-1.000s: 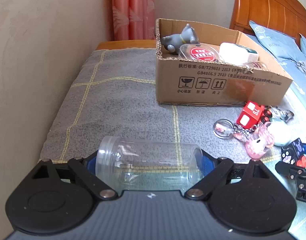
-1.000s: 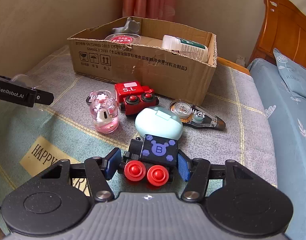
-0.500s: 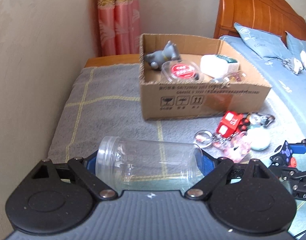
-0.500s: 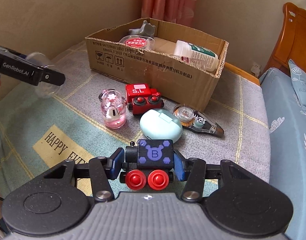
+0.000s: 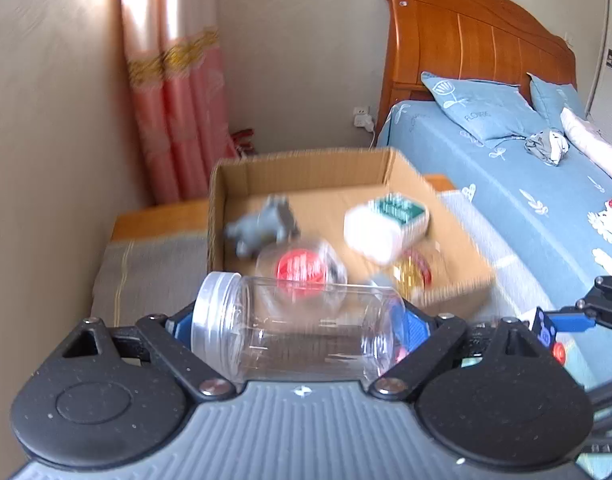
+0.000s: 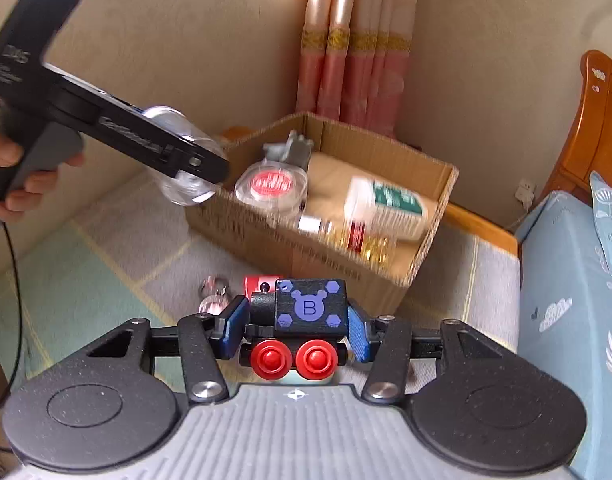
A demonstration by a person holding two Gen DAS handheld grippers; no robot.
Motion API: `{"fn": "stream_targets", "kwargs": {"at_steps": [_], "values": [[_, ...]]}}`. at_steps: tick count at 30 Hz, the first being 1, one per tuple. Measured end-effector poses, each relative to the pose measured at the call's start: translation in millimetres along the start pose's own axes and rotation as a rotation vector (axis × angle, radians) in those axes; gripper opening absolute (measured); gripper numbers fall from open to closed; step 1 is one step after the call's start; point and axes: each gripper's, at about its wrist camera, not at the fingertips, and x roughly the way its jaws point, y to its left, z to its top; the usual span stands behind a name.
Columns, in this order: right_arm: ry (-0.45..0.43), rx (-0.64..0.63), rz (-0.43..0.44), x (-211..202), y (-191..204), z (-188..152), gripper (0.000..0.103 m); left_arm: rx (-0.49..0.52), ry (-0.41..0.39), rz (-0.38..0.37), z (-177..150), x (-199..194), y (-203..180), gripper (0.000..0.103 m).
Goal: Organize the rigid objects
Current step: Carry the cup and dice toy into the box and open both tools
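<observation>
A clear plastic jar [image 5: 289,332] lies sideways between the pads of my left gripper [image 5: 297,322], which is shut on it by lid and base. The jar hangs in the air just before the near wall of the open cardboard box [image 5: 386,168]. In the right wrist view my right gripper [image 6: 297,330] is shut on a black toy train car [image 6: 308,308] marked B, with red wheels, lifted off the cloth in front of the box [image 6: 326,264]. The left gripper [image 6: 193,162] with the jar [image 6: 185,194] shows there at the box's left corner.
Inside the box lie a grey toy animal [image 5: 261,228], a round clear tub with a red label [image 5: 301,268], a white bottle [image 5: 386,224] and a small gold item [image 5: 414,272]. A red toy car [image 6: 259,282] and a keychain [image 6: 211,296] sit on the cloth. The bed [image 5: 526,184] is right, a wall left.
My right gripper's pads closed onto the toy train car. Both grippers rose off the cloth with their loads and came nearer the box, which now shows more from above.
</observation>
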Motion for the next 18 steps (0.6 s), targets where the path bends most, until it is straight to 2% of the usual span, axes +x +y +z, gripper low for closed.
{"fn": "stream_targets", "kwargs": {"at_steps": [3, 10, 13, 18], "values": [[-0.018, -0.004, 0.002, 6.9, -10.2, 21.0, 0.056, 0.007, 0.014, -0.013, 27.6, 17.7, 3.0, 0.091], [0.032, 0.010, 0.031, 39.2, -33.3, 66.8, 0.056, 0.024, 0.073, -0.015, 69.3, 58.5, 10.9, 0.091], [0.041, 0.018, 0.039, 49.5, -41.8, 78.7, 0.056, 0.018, 0.108, -0.021, 81.4, 77.0, 15.8, 0.091], [0.042, 0.037, 0.019, 59.9, -52.1, 89.3, 0.056, 0.001, 0.114, -0.010, 102.1, 105.0, 22.7, 0.091]]}}
